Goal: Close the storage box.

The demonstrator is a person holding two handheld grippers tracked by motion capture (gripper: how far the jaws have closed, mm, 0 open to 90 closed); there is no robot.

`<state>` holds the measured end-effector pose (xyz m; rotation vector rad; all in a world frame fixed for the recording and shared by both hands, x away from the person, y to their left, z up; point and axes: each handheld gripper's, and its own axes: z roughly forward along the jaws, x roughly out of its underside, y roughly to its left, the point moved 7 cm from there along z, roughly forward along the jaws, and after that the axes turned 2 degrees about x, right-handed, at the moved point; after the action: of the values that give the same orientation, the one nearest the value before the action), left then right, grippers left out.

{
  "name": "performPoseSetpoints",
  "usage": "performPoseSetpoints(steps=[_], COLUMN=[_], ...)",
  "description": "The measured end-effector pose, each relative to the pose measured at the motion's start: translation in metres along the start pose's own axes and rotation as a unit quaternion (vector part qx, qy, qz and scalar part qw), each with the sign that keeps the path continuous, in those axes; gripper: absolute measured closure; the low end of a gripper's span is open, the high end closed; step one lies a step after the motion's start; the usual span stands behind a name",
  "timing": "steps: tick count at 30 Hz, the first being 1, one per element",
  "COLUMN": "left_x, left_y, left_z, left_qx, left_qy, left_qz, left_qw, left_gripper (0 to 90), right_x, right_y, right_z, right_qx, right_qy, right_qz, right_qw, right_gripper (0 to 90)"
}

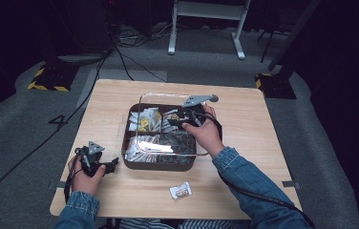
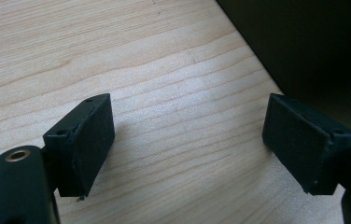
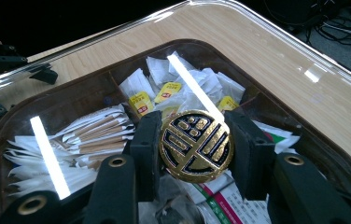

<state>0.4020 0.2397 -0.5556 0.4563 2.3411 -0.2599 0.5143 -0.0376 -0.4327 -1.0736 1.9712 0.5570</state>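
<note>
Nearest the person, a small white packet lies alone on the tabletop, just in front of the box. Left of it, the left gripper rests low beside the box's near left corner, its jaws spread wide with bare wood between them and the box's dark wall just off one jaw in the left gripper view. Farther in, the dark box holds compartments of sachets and tea bags, and a clear lid sits over it, tilted, its rim catching strips of light. Over the far right part of the box, the right gripper pinches a round gold knob on the lid, one jaw pressed on either side of the disc. That knob, with its black and gold pattern, stands above the middle of the box in the right gripper view, with the yellow-labelled tea bags just beyond it. Beyond the tabletop, grey floor carries trailing cables.
</note>
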Motion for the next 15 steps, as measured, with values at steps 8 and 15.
performPoseSetpoints(steps=[8, 15], left_x=[-0.001, -0.001], left_y=[0.001, 0.001], left_z=[0.0, 0.001], left_qx=[0.001, 0.0], left_qy=[0.002, 0.001], left_qz=[0.004, 0.004], left_qw=[1.0, 1.0], left_gripper=[17.2, 17.2], right_x=[-0.001, 0.002], right_y=[0.009, 0.015], right_z=[0.022, 0.037], right_qx=[0.008, 0.006], right_qy=[0.012, 0.02], right_qz=[-0.003, 0.0], right_qw=[0.9999, 0.9998], right_gripper=[58.8, 58.8])
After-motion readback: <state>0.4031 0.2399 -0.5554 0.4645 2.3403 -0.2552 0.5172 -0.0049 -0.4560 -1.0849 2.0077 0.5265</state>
